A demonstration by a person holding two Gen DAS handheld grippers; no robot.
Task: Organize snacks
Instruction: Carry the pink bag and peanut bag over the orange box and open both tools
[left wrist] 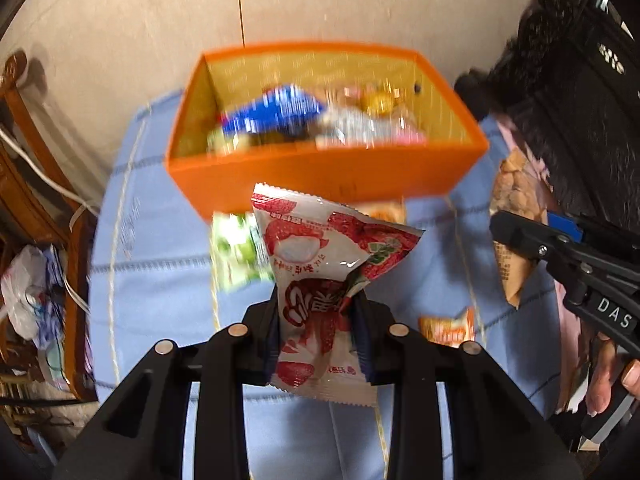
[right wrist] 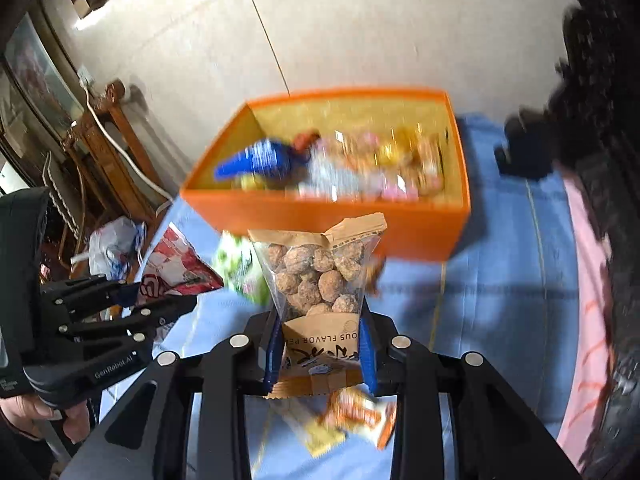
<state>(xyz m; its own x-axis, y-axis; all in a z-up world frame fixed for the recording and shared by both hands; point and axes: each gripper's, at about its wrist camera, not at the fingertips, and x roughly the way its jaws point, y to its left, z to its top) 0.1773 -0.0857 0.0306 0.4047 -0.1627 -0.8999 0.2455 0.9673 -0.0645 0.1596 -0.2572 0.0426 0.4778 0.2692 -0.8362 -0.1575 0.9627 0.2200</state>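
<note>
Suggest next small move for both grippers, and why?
Probably carry both forward over the orange box before releasing. The left gripper is clamped on the lychee packet, the right gripper on the peanut bag, and both packets hang short of the box's near wall.

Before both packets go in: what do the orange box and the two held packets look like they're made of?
Orange box: looks like stiff matte card, with flat walls and crisp straight edges. Red-and-white packet in the left gripper: glossy plastic film, crinkled, with bright glints. Nut packet in the right gripper: brown kraft-paper look with a clear plastic window showing the nuts.
</note>
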